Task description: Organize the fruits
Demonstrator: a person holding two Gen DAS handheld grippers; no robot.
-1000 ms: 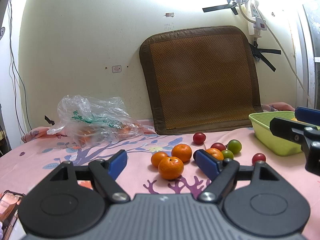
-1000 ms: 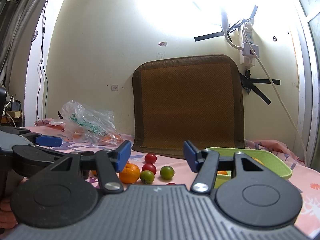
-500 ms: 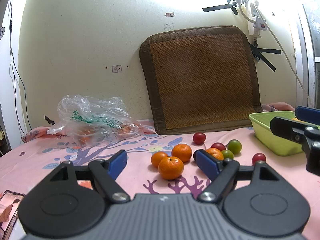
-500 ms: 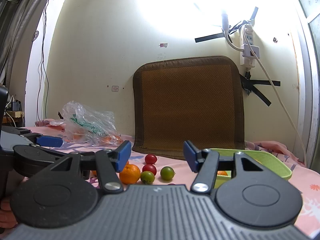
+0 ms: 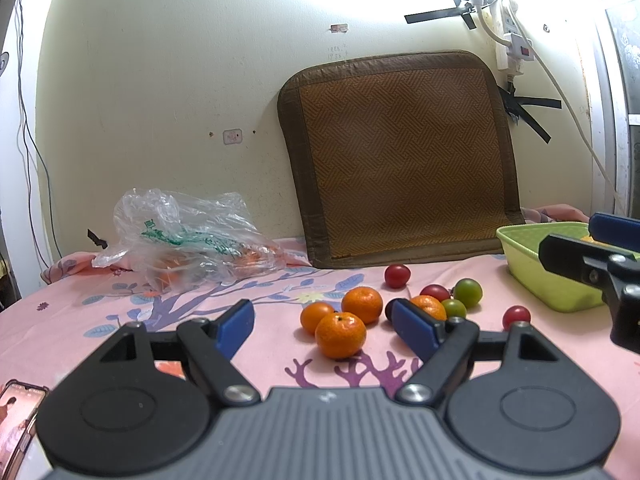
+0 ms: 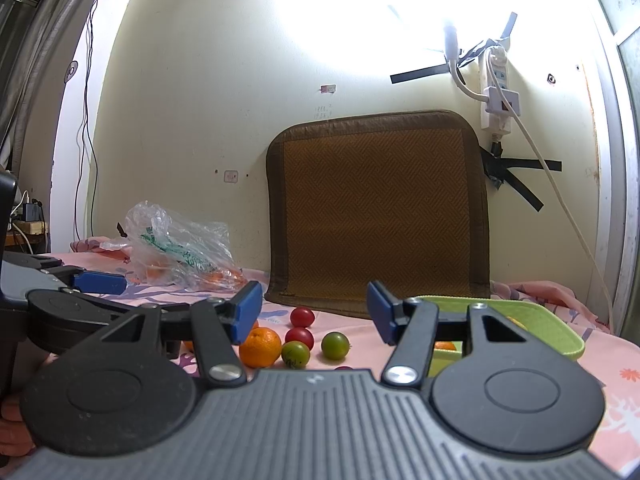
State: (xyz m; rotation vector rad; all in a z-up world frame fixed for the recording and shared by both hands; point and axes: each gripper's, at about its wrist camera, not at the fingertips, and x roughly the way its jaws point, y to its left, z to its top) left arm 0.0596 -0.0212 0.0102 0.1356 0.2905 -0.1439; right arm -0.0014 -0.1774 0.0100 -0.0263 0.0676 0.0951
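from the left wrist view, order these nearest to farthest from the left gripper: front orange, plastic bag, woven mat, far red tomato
1. Front orange: just ahead of the left gripper, between its open fingers.
2. Far red tomato: farther back, to the right.
3. Plastic bag: back left, near the wall.
4. Woven mat: leaning on the wall, rearmost.

Bag and tomato are close in depth.

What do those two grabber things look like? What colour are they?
Both look the same. The left gripper and the right gripper each have a grey ribbed body, two round black discs, black angled arms with silver pins, and flat blue pads on the fingertips. No cables or sleeves show.
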